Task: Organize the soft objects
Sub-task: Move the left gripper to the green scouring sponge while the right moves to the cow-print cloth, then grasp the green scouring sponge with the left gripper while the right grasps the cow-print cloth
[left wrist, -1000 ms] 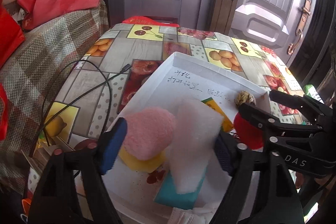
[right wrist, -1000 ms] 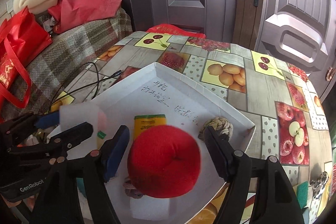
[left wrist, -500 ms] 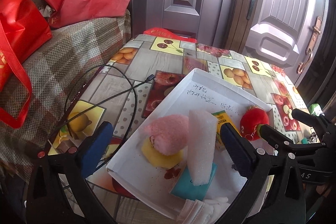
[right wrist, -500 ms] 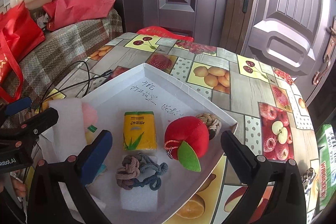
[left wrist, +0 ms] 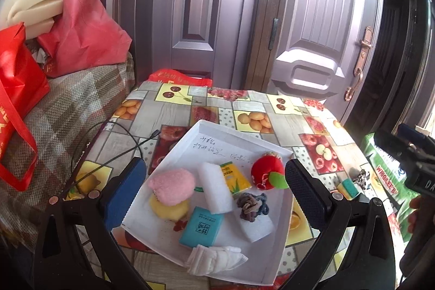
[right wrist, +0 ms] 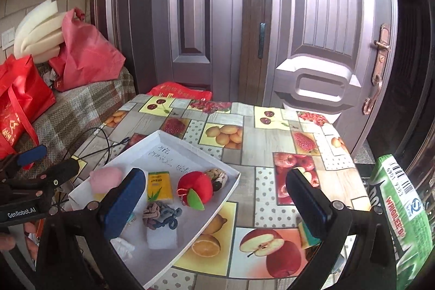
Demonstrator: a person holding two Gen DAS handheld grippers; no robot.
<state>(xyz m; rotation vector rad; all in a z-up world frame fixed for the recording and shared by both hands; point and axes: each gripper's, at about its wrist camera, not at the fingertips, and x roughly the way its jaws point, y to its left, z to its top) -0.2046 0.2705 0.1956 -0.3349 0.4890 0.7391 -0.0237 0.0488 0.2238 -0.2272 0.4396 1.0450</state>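
A white tray (left wrist: 282, 249) sits on the fruit-print table and holds a pink plush (left wrist: 171, 186), a yellow sponge (left wrist: 168, 209), a white foam block (left wrist: 214, 188), a teal packet (left wrist: 200, 227), a yellow tissue pack (left wrist: 235, 178), a red plush apple (left wrist: 267, 173), knotted rope pieces (left wrist: 251, 204) and a folded white cloth (left wrist: 214, 257). My left gripper (left wrist: 214, 193) is open and empty, raised above the tray. My right gripper (right wrist: 217, 203) is open and empty above the tray's right edge (right wrist: 217, 211). The apple (right wrist: 195, 189) also shows there.
A green-yellow sponge (right wrist: 305, 235) and a small metal clip (left wrist: 361, 177) lie on the table to the right of the tray. A green bag (right wrist: 402, 214) stands at the right. A black cable (left wrist: 114, 146) lies on the left. Red bags (left wrist: 16, 89) sit on the sofa.
Both grippers have opened and pulled back and up from the tray. The left let go of the white foam block and the right let go of the red plush apple; both now lie in the tray.
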